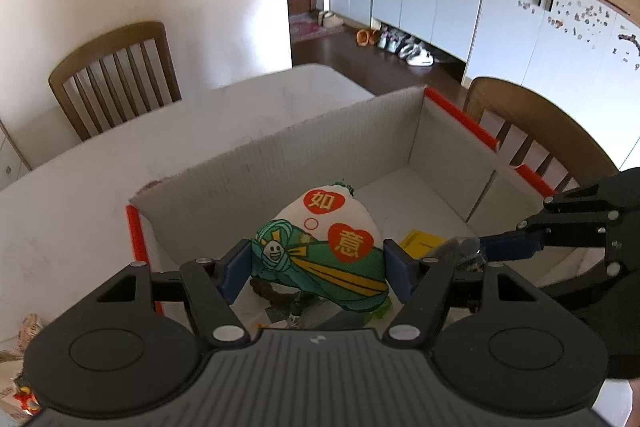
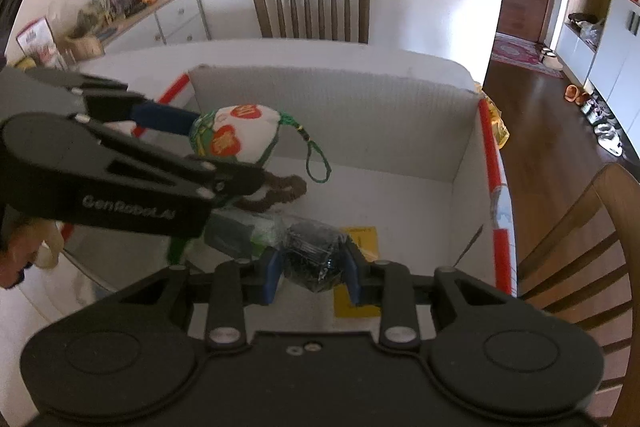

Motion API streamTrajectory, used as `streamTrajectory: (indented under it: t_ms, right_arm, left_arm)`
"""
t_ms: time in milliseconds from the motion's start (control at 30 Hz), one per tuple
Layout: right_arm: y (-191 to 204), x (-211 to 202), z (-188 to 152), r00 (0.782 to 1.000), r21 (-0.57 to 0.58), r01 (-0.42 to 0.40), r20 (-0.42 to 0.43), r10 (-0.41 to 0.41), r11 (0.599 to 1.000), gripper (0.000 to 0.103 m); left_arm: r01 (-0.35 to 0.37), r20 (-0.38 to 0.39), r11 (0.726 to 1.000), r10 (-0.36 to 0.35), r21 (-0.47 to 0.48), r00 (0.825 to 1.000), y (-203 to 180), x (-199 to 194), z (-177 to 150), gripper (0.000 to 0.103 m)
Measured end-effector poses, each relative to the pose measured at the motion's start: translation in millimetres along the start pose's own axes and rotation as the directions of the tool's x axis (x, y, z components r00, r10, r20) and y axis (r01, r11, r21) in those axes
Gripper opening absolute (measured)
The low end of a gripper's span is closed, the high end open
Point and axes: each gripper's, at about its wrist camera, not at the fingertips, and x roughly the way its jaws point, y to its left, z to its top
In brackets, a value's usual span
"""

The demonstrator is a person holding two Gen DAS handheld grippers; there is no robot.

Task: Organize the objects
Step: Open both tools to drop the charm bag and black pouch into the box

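Two grippers hang over an open cardboard box (image 1: 360,147) with red-taped edges that stands on a white table (image 1: 80,187). In the left wrist view, the left gripper (image 1: 316,269) sits at lower centre, its blue pads pressed on either side of a white and green fabric pouch (image 1: 324,247) printed with red hearts and a cartoon figure, held above the box floor. A green braided cord loop (image 2: 318,163) hangs from the pouch's far end, seen at centre in the right wrist view. The right gripper (image 2: 314,273) is at lower centre of its own view, fingers clamped narrowly on a dark object wrapped in clear plastic (image 2: 314,257), also over the box interior. On the box floor lie a yellow card (image 2: 360,267) toward the lower right of centre, a brown plush item (image 2: 280,193) under the pouch, and a grey packet in clear wrap (image 2: 240,231) just left of the wrapped object. Wooden chairs (image 2: 312,7) stand beyond the table at the top of the frame and at the right edge. A person's hand (image 2: 16,255) shows at the left edge behind the left gripper.
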Motion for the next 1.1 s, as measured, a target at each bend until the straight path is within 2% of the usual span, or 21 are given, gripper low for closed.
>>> streamTrajectory:
  t_ms: [333, 533, 600, 767, 900, 1033, 1100]
  right_arm:
    - [-4, 14, 3, 1.0, -0.034, 0.001, -0.019, -0.002, 0.999, 0.033]
    - [-6, 14, 4, 0.999, -0.027, -0.004, -0.032, 0.003, 1.0, 0.035]
    - [-5, 13, 5, 0.999, -0.031, -0.003, -0.037, 0.002, 1.0, 0.037]
    - [-3, 11, 4, 0.999, -0.048, 0.002, -0.037, -0.004, 0.999, 0.056]
    - [-5, 6, 2, 1.0, -0.047, -0.004, -0.026, 0.003, 0.999, 0.057]
    - [-6, -1, 0, 1.0, -0.051, -0.011, -0.007, 0.011, 0.999, 0.068]
    - [-6, -5, -2, 1.0, -0.058, -0.01, 0.003, 0.01, 0.998, 0.068]
  left_arm:
    - [-0.002, -0.109, 1.0, -0.001, -0.025, 0.994, 7, 30, -4, 0.07]
    - [0.011, -0.138, 0.998, -0.018, -0.056, 0.99, 12, 34, -4, 0.071]
    - [0.012, -0.143, 0.998, -0.02, -0.06, 0.989, 13, 34, -5, 0.071]
    - [0.011, -0.144, 0.998, -0.02, -0.059, 0.989, 13, 32, -2, 0.072]
    - [0.021, -0.13, 0.998, -0.029, -0.065, 0.991, 11, 28, -5, 0.073]
    - [0.022, -0.112, 0.997, -0.03, -0.075, 0.993, 11, 19, -8, 0.073]
    - [0.024, -0.1, 0.996, -0.033, -0.083, 0.994, 11, 15, -8, 0.074]
